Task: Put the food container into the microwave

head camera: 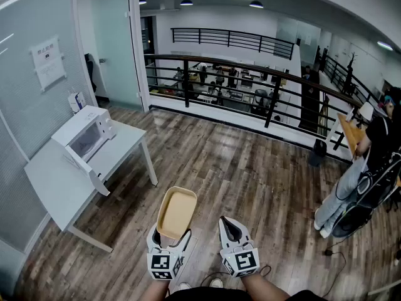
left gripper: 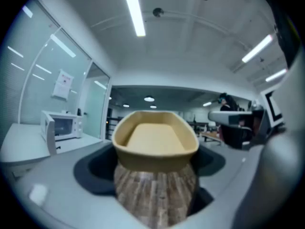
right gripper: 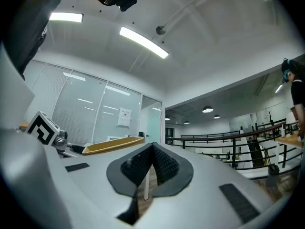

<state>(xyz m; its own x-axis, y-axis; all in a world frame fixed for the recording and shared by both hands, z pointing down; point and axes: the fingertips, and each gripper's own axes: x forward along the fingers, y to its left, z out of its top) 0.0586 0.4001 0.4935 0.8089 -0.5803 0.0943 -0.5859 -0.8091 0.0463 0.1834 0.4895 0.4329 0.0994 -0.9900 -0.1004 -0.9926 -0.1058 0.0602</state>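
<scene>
While the tan food container sits clamped by its near end in the left hand-held gripper, well apart from the microwave, the step in hand, as I judge it, is the carry across the room. The jaws stand wide, spread on the container's walls. The container sticks out ahead of them, level and open side up. Keeping it that way matters, since only one end is gripped and a tilt could let it pivot or slip.

The right hand-held gripper has its jaws pressed together with nothing between them. It seems free to steady the oven's door, which looks swung open towards the front of the counter. I would approach the cavity square on, container leading, and mind that door's edge on the way in.

The white counter stands against a frosted glass wall that carries a paper notice. Between the person and the counter runs a wood-plank floor with nothing lying in the path. Beyond, a dark railing edges what looks like a mezzanine over a lower office. Another person stands at the far right, away from the route.
</scene>
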